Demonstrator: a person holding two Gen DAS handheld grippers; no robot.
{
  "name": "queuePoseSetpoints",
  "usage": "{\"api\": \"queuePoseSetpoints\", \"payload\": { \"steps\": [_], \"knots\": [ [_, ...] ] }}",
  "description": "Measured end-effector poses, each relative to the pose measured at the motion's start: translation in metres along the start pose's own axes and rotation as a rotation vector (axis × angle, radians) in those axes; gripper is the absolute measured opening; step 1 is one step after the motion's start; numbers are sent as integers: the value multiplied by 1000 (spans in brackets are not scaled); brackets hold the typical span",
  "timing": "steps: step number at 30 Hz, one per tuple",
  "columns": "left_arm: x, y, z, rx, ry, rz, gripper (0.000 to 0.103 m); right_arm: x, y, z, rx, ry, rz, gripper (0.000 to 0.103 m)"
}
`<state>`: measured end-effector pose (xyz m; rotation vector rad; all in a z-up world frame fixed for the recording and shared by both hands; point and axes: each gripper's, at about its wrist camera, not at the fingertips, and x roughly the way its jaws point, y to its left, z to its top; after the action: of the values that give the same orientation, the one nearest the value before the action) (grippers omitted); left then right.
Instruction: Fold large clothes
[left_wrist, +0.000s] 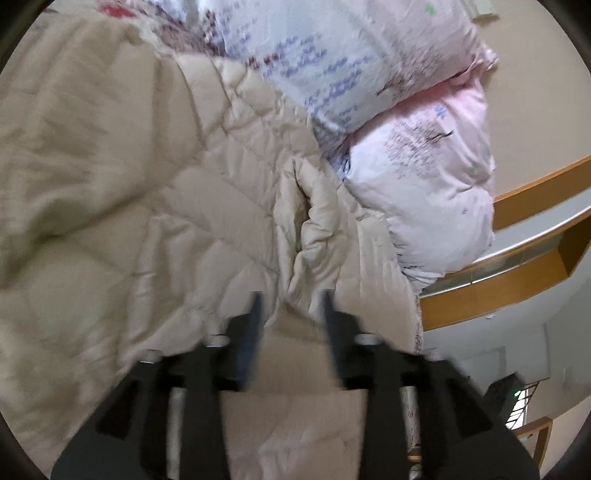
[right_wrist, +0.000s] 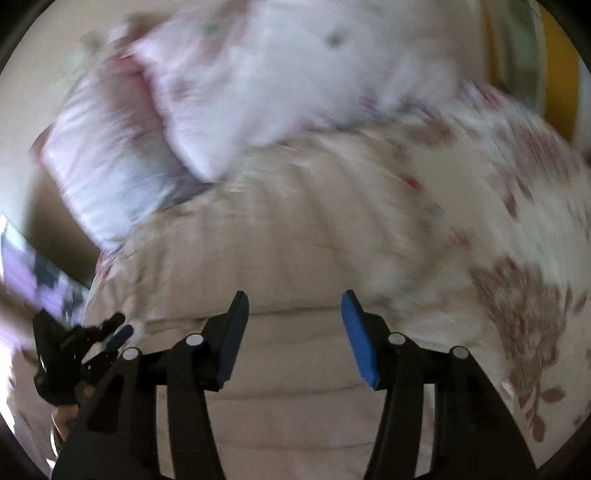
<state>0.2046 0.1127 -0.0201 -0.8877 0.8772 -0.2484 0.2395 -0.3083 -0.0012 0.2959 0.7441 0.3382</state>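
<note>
A large beige quilted coat or comforter (left_wrist: 155, 206) lies spread over the bed and fills most of the left wrist view. It also shows in the right wrist view (right_wrist: 295, 229), blurred. My left gripper (left_wrist: 291, 306) is open just above a puckered fold of the beige fabric (left_wrist: 306, 229), holding nothing. My right gripper (right_wrist: 293, 306) is open wide above the beige fabric, empty. The other gripper (right_wrist: 85, 343) shows at the lower left of the right wrist view.
Two pale pink and white printed pillows (left_wrist: 406, 110) lie stacked beyond the beige fabric, seen also in the right wrist view (right_wrist: 207, 96). A floral bedsheet (right_wrist: 517, 258) lies to the right. A wooden bed frame (left_wrist: 517, 266) runs along the right side.
</note>
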Motion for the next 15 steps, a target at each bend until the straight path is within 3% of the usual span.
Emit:
{"api": "queuePoseSetpoints", "payload": {
  "steps": [5,8,13,15],
  "knots": [
    [-70,18,-9,64,-97,14,56,34,96,10,-276,45,47,51],
    [-109,38,-14,83,-161,74,56,72,150,10,-412,79,27,47],
    [-170,88,-21,1,-250,155,56,124,200,1,-536,83,-49,47],
    [-186,105,-22,-44,-279,166,56,155,207,-4,-566,167,-88,47]
  ]
}}
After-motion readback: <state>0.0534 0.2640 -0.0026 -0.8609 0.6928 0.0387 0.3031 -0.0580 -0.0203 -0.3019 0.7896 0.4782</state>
